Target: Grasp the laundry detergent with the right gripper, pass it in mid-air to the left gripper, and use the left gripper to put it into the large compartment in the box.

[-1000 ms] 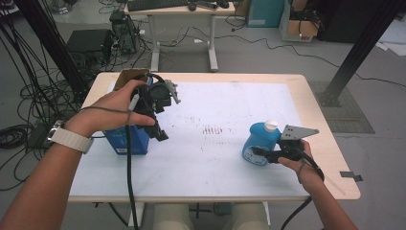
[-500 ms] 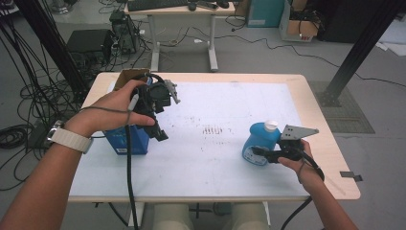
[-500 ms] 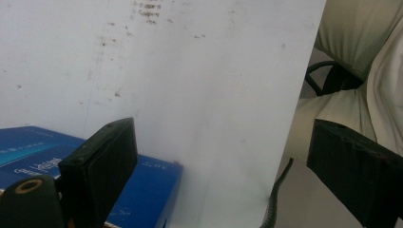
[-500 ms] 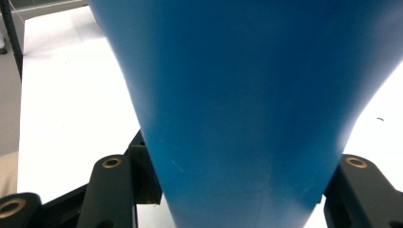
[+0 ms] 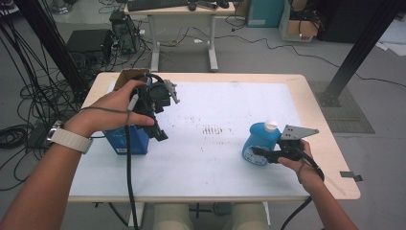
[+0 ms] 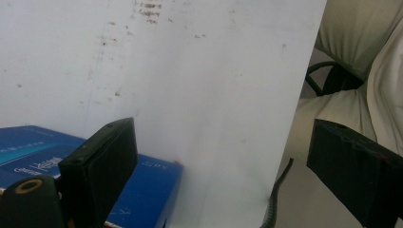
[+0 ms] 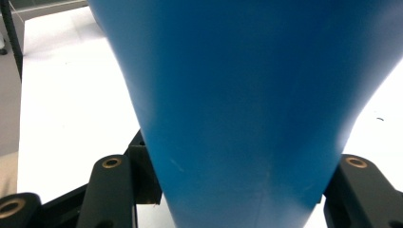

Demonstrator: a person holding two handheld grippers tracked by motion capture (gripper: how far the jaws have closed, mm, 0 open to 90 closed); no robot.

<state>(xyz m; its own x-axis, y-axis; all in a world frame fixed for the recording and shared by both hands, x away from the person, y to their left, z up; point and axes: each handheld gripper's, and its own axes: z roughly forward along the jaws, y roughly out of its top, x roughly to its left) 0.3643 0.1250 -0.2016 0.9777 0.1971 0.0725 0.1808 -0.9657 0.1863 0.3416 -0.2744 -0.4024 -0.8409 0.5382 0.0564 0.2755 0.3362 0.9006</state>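
A blue bottle (image 5: 257,138) with a white cap stands on the right of the white tabletop (image 5: 215,163). My right gripper (image 5: 259,153) is shut on its lower body from the right. In the right gripper view the bottle (image 7: 247,95) sits wedged between the jaws of that gripper (image 7: 237,199). On the left lies a blue box (image 5: 129,138). My left gripper (image 5: 159,133) hangs just above the box's right end, open and holding nothing. The left gripper view looks past the wide-apart jaws of the left gripper (image 6: 223,171) at a corner of the box (image 6: 147,190) and the table's near edge.
A brown cardboard box (image 5: 125,76) sits at the table's back left corner, behind my left hand. Faint dark marks (image 5: 210,129) dot the table's middle. The person's lap (image 6: 361,57) lies past the near edge. Cables and a desk (image 5: 182,9) stand on the floor beyond.
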